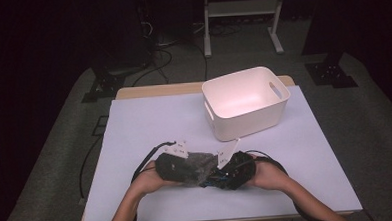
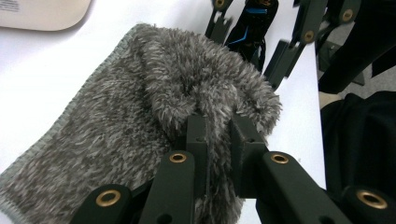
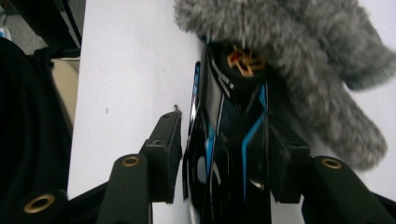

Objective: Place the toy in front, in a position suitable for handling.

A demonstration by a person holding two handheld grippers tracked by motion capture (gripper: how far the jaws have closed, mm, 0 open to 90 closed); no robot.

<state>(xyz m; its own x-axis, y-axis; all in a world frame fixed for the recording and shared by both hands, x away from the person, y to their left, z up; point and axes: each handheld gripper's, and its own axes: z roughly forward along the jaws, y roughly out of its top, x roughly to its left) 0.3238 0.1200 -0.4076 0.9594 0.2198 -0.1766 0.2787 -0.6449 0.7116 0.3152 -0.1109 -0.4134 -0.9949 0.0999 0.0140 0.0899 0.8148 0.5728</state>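
A grey fluffy cloth [image 1: 196,164] lies bunched between my two grippers near the table's front edge. My left gripper [image 1: 188,170] is shut on a fold of the cloth [image 2: 140,107], its jaws [image 2: 219,135] pinching the pile. My right gripper [image 1: 222,172] is shut on a glossy black object with blue stripes [image 3: 233,140], which stands between its jaws [image 3: 224,149]. The cloth [image 3: 299,56] drapes over the far end of that object, beside a gold emblem. In the left gripper view the black object [image 2: 250,25] sits just beyond the cloth.
A white plastic bin [image 1: 249,123] with handle slots stands empty at the back right. A pale sheet [image 1: 149,122] covers the table. Beyond the far edge are stand legs and cables on the floor. A dark sleeve [image 2: 355,140] is close on the person's side.
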